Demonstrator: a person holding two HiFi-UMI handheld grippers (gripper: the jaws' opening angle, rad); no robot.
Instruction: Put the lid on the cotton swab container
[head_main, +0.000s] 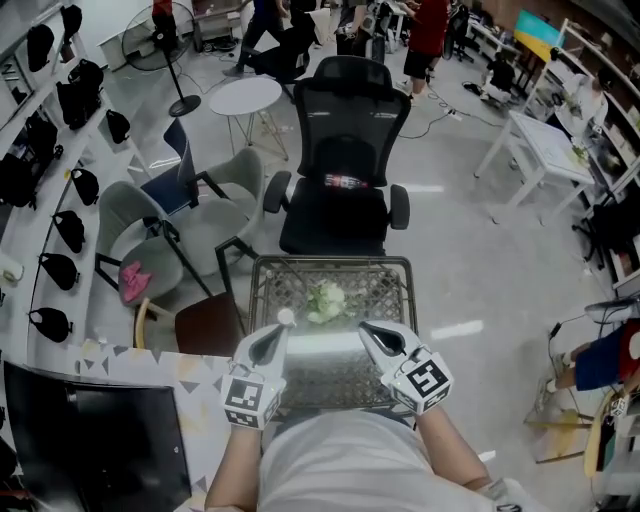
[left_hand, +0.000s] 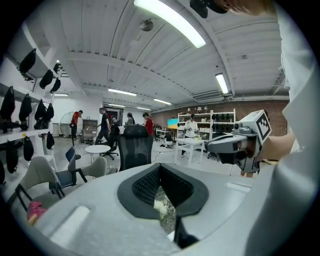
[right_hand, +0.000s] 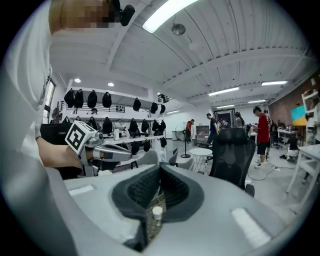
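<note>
left tool (head_main: 278, 335) and right tool (head_main: 370, 332) both pressed together, nothing pinched, held up over the tabletop (head_main: 380, 290). small white cotton swab container (head_main: 286, 317) just off the left tip, beside a pale clump (head_main: 325, 300). can't pick out the lid from here; best to spread wide, drop low, go slow.

Light grey T-shirt (head_main: 340, 460), grey left gripper (head_main: 276, 338) and right gripper (head_main: 371, 334), dark pointed fingers (head_main: 267, 349), black-and-white marker cubes (head_main: 248, 398)

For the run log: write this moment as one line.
left gripper: shut, empty | right gripper: shut, empty | small white container: on table, untouched | stage: not begun
</note>
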